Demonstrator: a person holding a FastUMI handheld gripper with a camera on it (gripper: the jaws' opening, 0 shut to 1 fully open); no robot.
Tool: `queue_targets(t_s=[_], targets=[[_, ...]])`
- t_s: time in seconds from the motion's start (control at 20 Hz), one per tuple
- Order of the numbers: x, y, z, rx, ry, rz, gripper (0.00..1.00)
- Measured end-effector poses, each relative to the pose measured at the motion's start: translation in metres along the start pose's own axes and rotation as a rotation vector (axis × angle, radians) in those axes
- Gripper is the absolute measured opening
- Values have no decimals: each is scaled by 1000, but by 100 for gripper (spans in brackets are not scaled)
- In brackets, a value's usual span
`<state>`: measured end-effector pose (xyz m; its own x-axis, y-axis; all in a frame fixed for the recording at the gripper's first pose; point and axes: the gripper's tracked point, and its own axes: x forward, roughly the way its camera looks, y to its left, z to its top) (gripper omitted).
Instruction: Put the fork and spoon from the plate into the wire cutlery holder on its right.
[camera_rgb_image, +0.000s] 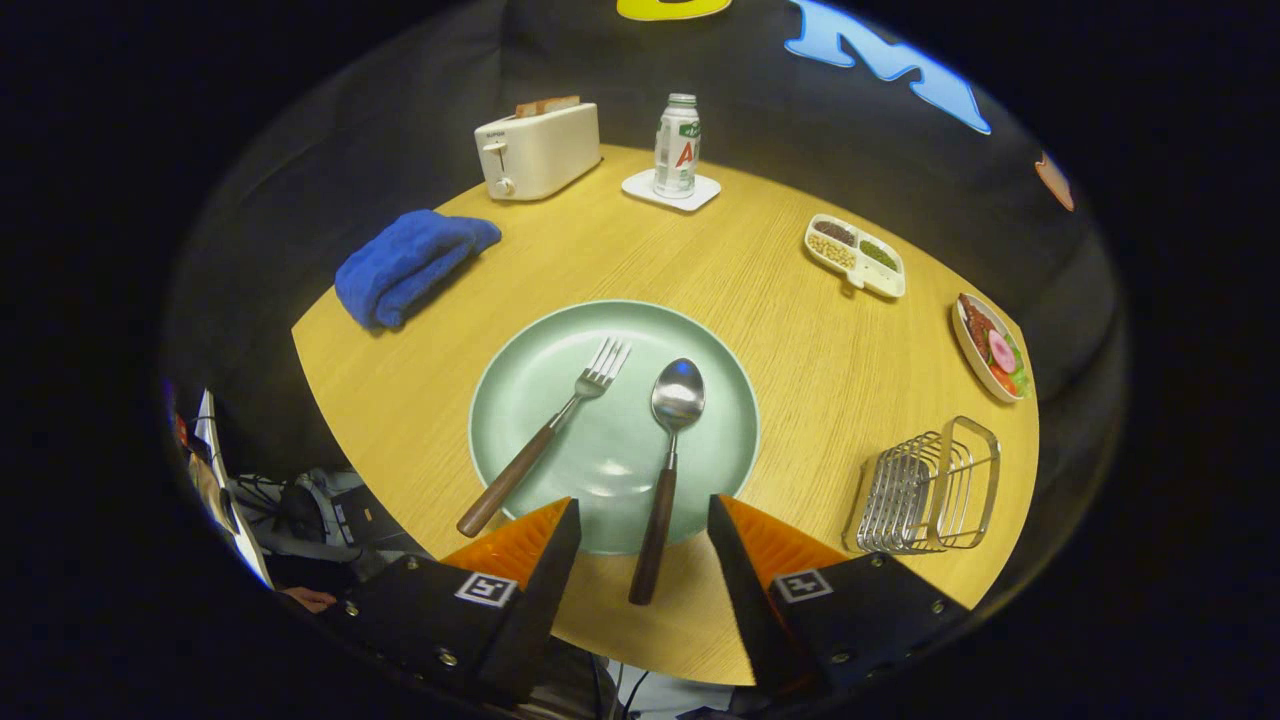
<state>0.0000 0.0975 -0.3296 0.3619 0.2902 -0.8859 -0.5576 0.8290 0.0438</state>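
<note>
Wooden table (800, 330) is carrying the plate (520, 400); I am holding the gripper (643, 520) wide open and empty over the spoon (668, 460) handle; fork (545, 435) is lying alongside. Risk: pinching that rounded handle may roll it; wire cutlery holder (925, 490) could tip.

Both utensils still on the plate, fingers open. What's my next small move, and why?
Probably lower the open gripper and close on the wooden-handled steel spoon. Its handle already lies between the fingers, overhanging the pale green round plate. The wooden-handled fork lies further left; the wire cutlery holder waits on the right.
</note>
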Motion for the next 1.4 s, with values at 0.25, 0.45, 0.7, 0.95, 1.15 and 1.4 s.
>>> queue_targets(t_s=[0.25,0.45,0.7,0.95,1.15,1.4], targets=[[13,-6,-2,-14,78,-19,66],[17,-6,-13,48,182,-11,32],[19,-5,-14,63,274,-2,32],[25,-20,-13,78,395,46,10],[22,-34,-8,-25,408,19,1],[1,-35,-3,-7,440,90,1]])
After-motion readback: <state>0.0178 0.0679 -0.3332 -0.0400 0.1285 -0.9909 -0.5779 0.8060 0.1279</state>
